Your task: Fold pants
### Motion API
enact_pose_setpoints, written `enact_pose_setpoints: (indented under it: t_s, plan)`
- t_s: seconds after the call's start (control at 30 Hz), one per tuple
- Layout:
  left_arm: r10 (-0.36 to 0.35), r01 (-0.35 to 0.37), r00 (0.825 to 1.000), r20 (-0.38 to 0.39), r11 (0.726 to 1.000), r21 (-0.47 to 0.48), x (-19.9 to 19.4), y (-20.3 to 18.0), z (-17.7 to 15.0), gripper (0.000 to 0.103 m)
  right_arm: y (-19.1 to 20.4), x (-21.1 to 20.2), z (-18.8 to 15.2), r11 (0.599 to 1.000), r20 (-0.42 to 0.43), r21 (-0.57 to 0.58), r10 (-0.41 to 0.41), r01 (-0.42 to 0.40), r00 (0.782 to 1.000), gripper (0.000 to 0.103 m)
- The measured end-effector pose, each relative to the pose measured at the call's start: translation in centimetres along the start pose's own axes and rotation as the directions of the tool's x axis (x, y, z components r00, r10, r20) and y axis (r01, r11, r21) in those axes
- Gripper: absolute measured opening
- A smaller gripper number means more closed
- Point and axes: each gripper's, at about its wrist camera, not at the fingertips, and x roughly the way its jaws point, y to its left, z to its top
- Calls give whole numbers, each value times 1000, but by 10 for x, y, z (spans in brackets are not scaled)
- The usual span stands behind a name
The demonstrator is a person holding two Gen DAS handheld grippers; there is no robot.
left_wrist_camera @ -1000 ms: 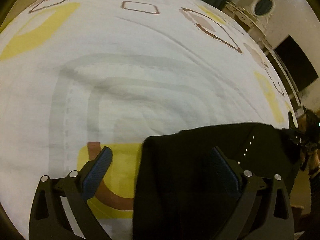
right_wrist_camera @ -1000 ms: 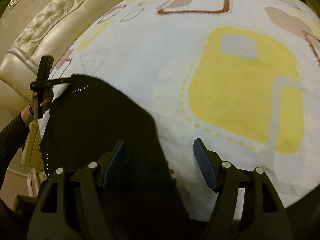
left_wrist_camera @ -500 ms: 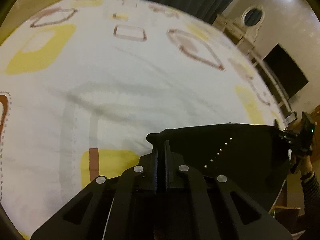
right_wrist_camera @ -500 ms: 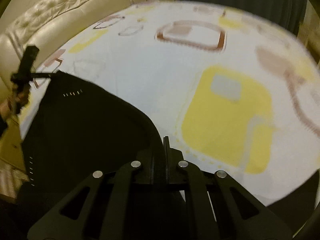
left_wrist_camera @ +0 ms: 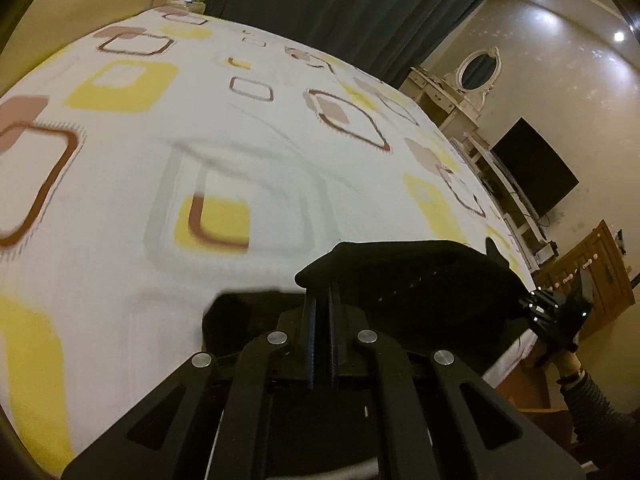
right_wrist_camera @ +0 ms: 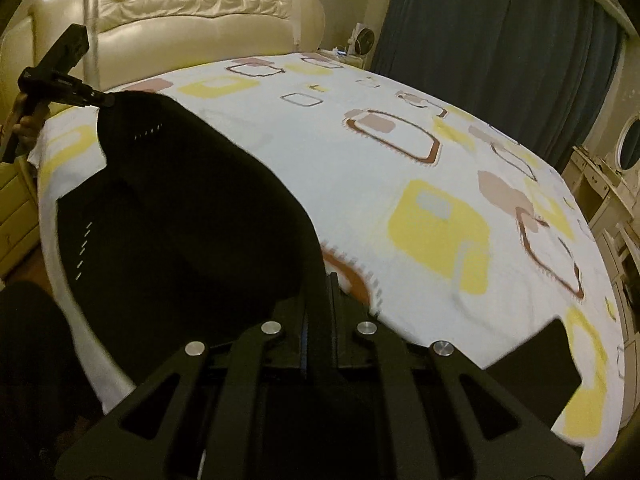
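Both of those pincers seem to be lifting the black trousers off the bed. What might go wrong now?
Two risks, I think. The left gripper and right gripper each pinch only a thin edge of the black fabric pants, so a corner may slip free. The cloth sags between them above the white bedsheet with yellow and brown squares, so it might land bunched or creased rather than flat.

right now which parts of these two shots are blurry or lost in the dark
Left wrist view: the bedsheet pattern is motion-smeared at lower left, and ceiling spotlights glare on the wall. Right wrist view: the black pants lose nearly all fold detail in warm dim light; sheet print by the jaws is smeared.
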Motion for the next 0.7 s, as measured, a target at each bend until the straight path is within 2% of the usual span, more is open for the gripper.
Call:
enact_pose_setpoints:
  t_s: [0.13,0.27,0.4,0.47,0.53,0.7]
  plan:
    - [-12,12,1000,2,998,-56,-10,9,-34,5,22,-5,-32,1000,-40,-16,-2,1,999,7]
    - [0,-4,999,-37,992,-123,-4,22,-66,5,35,2,-61,1000,-99,0,16,-16,995,8]
    - [23,-34,996,-82,990,-137,4,24,-90,6,50,10,-76,1000,-142,-22,-6,3,990,9]
    - [40,-53,994,-97,989,-138,8,25,-96,6,52,12,-79,1000,-152,-9,-10,9,988,10]
    - [28,-44,994,-104,986,-162,5,28,-101,8,50,10,-79,1000,-151,28,-4,8,989,11]
    - [5,-25,996,-92,975,-221,-15,39,-113,13,41,-6,-81,991,-136,125,55,-38,989,28]
